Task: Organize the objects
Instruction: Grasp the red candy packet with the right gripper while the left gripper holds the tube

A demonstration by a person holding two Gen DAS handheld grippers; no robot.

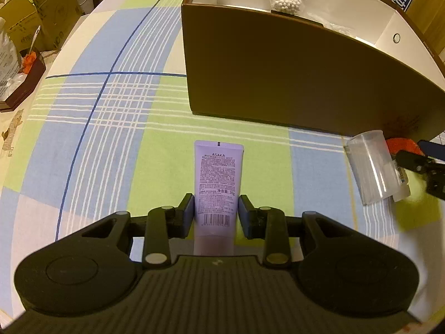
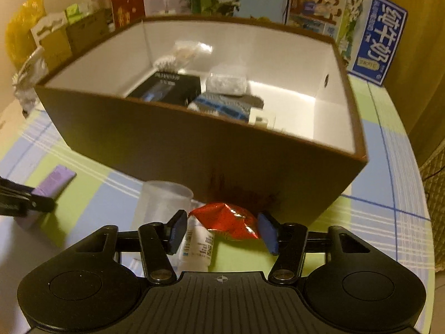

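Note:
A purple tube (image 1: 218, 178) lies lengthwise on the checked tablecloth, and my left gripper (image 1: 217, 208) is shut on its lower half, with both pads against its sides. In the right wrist view the tube (image 2: 57, 179) sticks out of that gripper at the left. My right gripper (image 2: 222, 229) is open around a red foil packet (image 2: 226, 221), which rests on the cloth against the front wall of the brown box (image 2: 194, 150). A clear plastic cup (image 2: 164, 197) lies on its side just left of the packet. A small white bottle (image 2: 198, 246) lies under the right gripper's left finger.
The brown box (image 1: 278, 69) has a white inside and holds a bag of white beads (image 1: 286, 0), a black carton (image 2: 167, 86) and other small items. Cartons and a milk box (image 2: 378, 41) stand behind it. The rounded table edge (image 1: 64, 41) runs along the left.

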